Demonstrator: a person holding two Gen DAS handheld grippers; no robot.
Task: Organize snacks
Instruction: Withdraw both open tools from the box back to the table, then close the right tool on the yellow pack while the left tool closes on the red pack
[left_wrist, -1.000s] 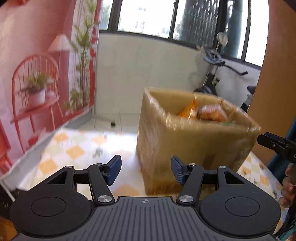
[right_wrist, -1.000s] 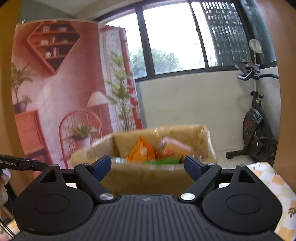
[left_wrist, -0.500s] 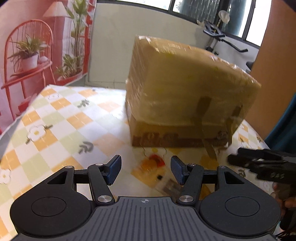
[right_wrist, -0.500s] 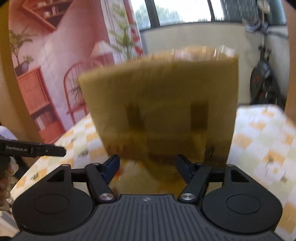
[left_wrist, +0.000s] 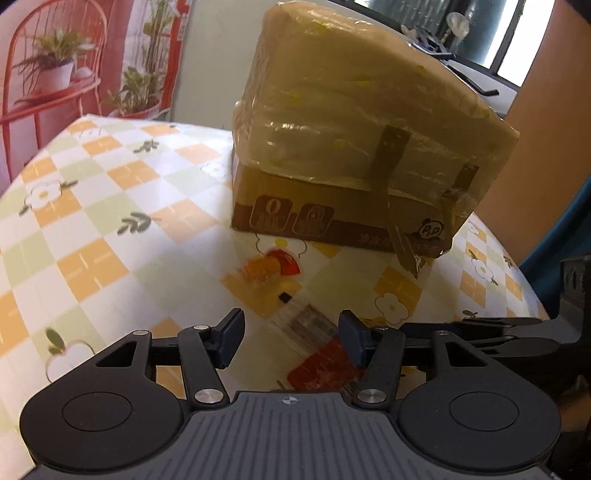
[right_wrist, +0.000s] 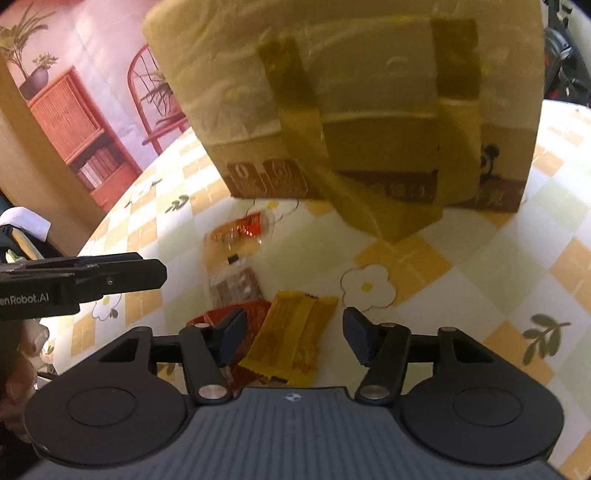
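- Right gripper (right_wrist: 293, 341): jaws part-way apart after just closing in; poised over the yellow snack packets (right_wrist: 291, 338), pads clear of the wrappers, nothing clamped. Narrowed, apparently, to match the packets' width before a pinch.
- Left gripper (left_wrist: 290, 341): jaws at a medium gap, empty; set above a clear-wrapped snack bar (left_wrist: 303, 321) with a red wrapper (left_wrist: 321, 373) at the near end. Pads not pressing on either.
- Both tools angled down at the tabletop, side by side; each visible at the edge of the other's view, left one to the left of the right one.
- Loose snacks: grouped on the checked tablecloth (left_wrist: 92, 221) just near of the box; an orange-and-red packet (right_wrist: 240, 232) farthest, almost at the box's foot, the yellow pair nearest and rightmost.
- Cardboard box (left_wrist: 351, 147): far centre, wrapped in glossy tape, a loose tape strip hanging down its near face; likely the container for the snacks, kept close for short carries. Interior hidden from this low angle.
- Judged stage: early, pickup not yet made.
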